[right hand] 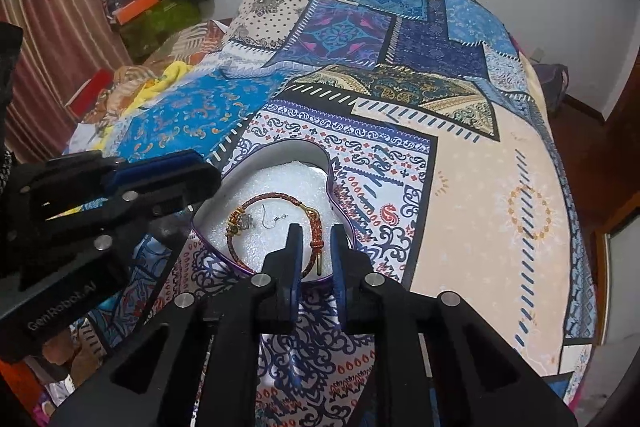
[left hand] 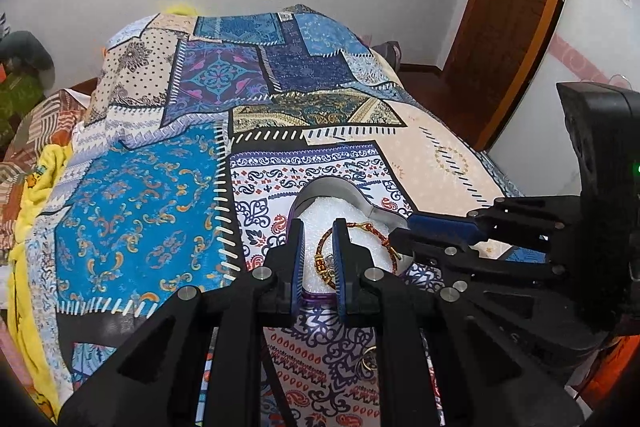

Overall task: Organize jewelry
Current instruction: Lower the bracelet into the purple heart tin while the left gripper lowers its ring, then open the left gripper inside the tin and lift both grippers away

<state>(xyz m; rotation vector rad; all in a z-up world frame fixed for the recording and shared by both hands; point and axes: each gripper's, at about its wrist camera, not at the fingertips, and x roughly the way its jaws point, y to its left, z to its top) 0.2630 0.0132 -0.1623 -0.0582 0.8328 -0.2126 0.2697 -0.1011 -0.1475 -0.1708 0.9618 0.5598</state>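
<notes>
While the bracelet and earring lie in the heart-shaped tin, the left gripper and right gripper hover over it; both jaws slightly apart, holding nothing.

Both hand-held grippers crowd the heart-shaped tin; the bedspread beyond lies open.

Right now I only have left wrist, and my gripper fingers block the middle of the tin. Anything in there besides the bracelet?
Observer: Yes. Right wrist shows a small silver earring hook lying on the white foam inside the bracelet loop.
Operator: Is the right gripper clamping anything?
Observer: No. The right gripper is open over the near rim of the tin; the bracelet's clasp end shows in the gap, not pinched.
</notes>
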